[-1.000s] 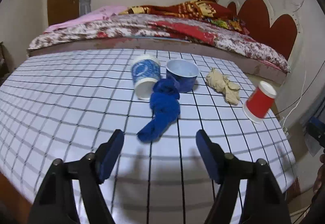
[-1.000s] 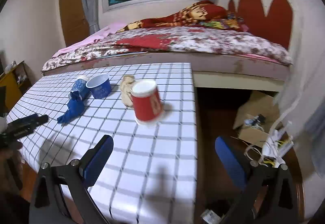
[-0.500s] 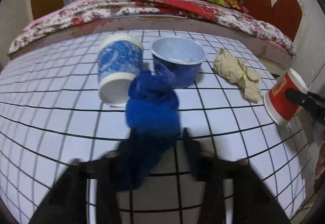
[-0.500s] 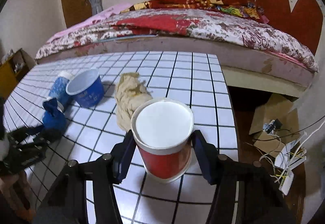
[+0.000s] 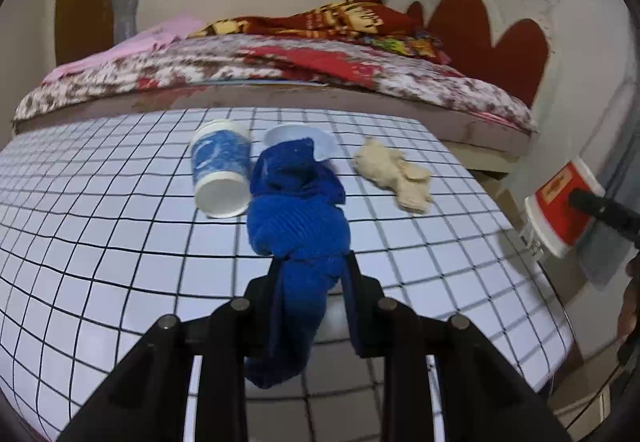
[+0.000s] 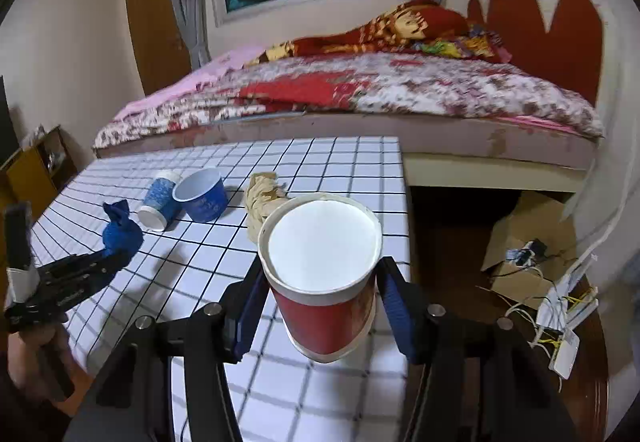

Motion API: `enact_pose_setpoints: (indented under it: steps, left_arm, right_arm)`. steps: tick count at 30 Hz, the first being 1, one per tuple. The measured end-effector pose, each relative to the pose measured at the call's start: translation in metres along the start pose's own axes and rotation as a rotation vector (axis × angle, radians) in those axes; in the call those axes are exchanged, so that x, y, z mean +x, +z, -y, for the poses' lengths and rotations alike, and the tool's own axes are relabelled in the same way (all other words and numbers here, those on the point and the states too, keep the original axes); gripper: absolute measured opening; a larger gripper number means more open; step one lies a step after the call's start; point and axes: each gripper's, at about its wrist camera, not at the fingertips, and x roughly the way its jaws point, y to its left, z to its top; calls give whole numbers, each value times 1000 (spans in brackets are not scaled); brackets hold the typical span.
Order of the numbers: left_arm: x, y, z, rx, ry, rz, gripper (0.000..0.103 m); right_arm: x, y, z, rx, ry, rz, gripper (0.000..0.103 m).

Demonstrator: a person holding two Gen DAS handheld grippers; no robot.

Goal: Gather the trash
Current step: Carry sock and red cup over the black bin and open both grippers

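My left gripper (image 5: 310, 270) is shut on a crumpled blue cloth (image 5: 298, 217), which hangs lifted above the checked table (image 5: 100, 226); the cloth (image 6: 120, 232) also shows at the left of the right wrist view. My right gripper (image 6: 320, 294) is shut on a red paper cup (image 6: 324, 274), held tilted off the table with its white rim toward the camera. That red cup (image 5: 560, 209) appears at the right edge of the left wrist view. On the table lie a tipped blue-and-white cup (image 5: 220, 169), a blue bowl (image 6: 200, 195) and a beige crumpled wad (image 5: 396, 171).
A bed with a floral cover (image 6: 380, 89) runs behind the table. Right of the table, on the floor, sit a cardboard box (image 6: 528, 242) and a power strip with cables (image 6: 568, 306). A person's hand (image 6: 28, 354) holds the left gripper's handle.
Both grippers went from open to shut: the left closed on the blue cloth and raised it, the right closed on the red cup and lifted it off the table.
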Motion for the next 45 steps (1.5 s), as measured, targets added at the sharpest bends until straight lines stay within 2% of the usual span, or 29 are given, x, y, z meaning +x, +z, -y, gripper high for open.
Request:
enact_pose_setpoints:
  steps: [5,13,22,32,45]
  left_arm:
    - [-16,-8,32,65,-26,33,28]
    - [-35,-29,83,117,-82,35,28]
    - [-49,-53,149,161,-190,11,28]
    - [-63,-84,230,223,-334,-42,28]
    - [-47,-126,283,239,-429,-160,28]
  right_arm:
    - [-54,-21,31,50,-24,38,57]
    - [-130,-47,77,100,-79,93,57]
    - [-186,-91,118,162,-124,89,57]
    - [-211,-131,132,214,-134,58,57]
    - [-174,-163,156,282,-108,-90,57]
